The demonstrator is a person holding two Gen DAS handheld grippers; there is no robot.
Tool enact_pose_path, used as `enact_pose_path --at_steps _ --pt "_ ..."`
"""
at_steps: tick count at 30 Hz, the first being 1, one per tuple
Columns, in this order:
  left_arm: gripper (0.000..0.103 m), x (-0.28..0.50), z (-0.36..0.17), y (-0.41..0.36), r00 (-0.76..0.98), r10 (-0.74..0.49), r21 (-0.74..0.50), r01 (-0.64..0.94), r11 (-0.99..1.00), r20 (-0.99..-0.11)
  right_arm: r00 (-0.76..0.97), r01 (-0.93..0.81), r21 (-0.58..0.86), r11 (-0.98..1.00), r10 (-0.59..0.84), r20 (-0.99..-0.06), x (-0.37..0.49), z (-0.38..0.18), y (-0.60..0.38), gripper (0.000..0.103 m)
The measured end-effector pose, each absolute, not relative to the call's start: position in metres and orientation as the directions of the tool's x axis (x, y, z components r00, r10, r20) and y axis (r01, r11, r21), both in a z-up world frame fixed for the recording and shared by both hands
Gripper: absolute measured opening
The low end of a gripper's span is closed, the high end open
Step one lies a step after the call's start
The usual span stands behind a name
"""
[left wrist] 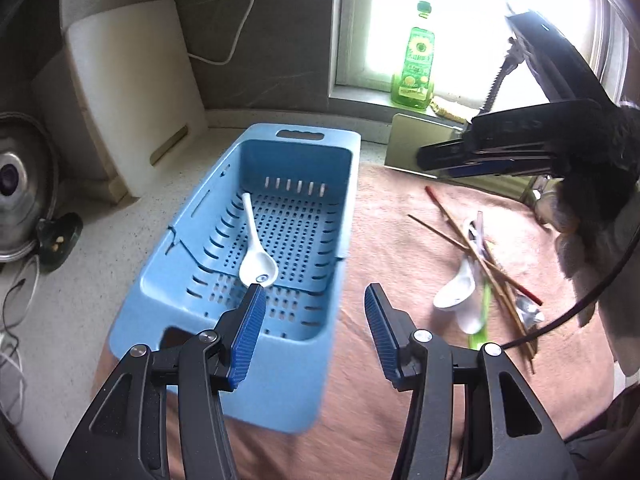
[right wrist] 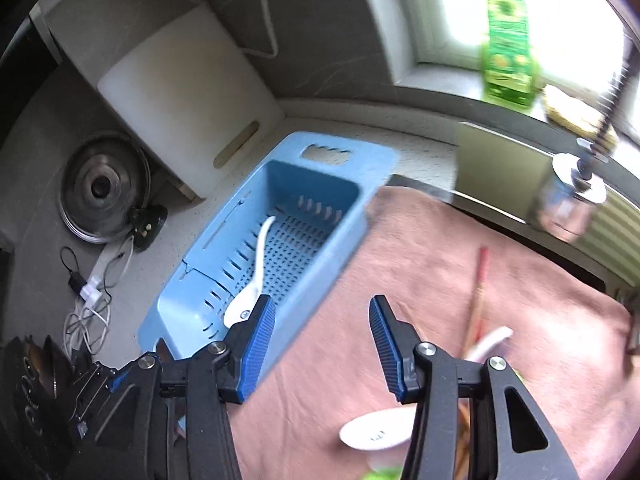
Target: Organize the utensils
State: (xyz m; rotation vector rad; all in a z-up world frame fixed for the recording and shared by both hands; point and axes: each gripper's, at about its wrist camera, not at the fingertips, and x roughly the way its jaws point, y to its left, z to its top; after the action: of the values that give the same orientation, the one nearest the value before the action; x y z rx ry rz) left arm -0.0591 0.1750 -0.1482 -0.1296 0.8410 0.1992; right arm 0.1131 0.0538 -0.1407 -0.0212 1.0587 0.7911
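L gripper point(left wrist: 316, 304) up front, jaws roughly half apart, nothing between the blue pads; it hangs over the near rim of the blue perforated basket point(left wrist: 344, 184). R gripper point(right wrist: 322, 318) likewise parted and empty, tilted down over the pink towel point(right wrist: 420, 248), w/ the basket off to its left. Looks like both hands are free betw. picks.

In the basket: one white ceramic soup spoon point(left wrist: 256, 252), bowl toward the near end, handle running away toward the far slotted wall, long axis roughly along the basket's length, so it lies flat on the floor grid.

On the towel, the unsorted pile point(left wrist: 484, 276): wooden chopsticks point(left wrist: 460, 224) crossed at angles, another white spoon point(left wrist: 456, 292) bowl-near, a green handle, prob. a metal spoon too, though blurred. Still to go in, I'd say.

Further back: white cutting board point(left wrist: 132, 92) leaning on the wall, green dish soap bottle point(left wrist: 416, 64) on the sill.
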Motion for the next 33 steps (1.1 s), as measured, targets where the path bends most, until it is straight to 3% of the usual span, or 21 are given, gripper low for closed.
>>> enact_pose_path --at_steps 4,8,19,28,33 --pt "0.051 -0.065 -0.148 0.152 0.661 0.116 -0.045 -0.222 0.974 -0.741 0.226 -0.579 0.387 0.718 0.597 -0.770 0.119 -0.138 0.001 0.045" --pt "0.062 -0.064 -0.151 0.127 0.668 0.090 -0.073 -0.211 0.975 -0.739 0.264 -0.581 0.349 0.735 0.577 -0.773 0.120 -0.135 -0.040 0.047" --pt "0.062 -0.063 -0.161 0.066 0.634 -0.004 -0.106 -0.123 0.987 -0.773 0.195 -0.500 0.414 0.761 0.565 -0.802 0.130 -0.159 -0.110 0.047" --pt "0.062 -0.082 -0.129 0.049 0.660 0.027 -0.027 -0.072 0.997 -0.751 0.218 -0.502 0.455 0.736 0.616 -0.757 0.124 -0.134 -0.138 0.047" --pt "0.062 -0.065 -0.151 0.048 0.641 -0.006 -0.064 -0.067 0.996 -0.767 0.164 -0.489 0.475 0.732 0.612 -0.774 0.125 -0.154 -0.129 0.037"
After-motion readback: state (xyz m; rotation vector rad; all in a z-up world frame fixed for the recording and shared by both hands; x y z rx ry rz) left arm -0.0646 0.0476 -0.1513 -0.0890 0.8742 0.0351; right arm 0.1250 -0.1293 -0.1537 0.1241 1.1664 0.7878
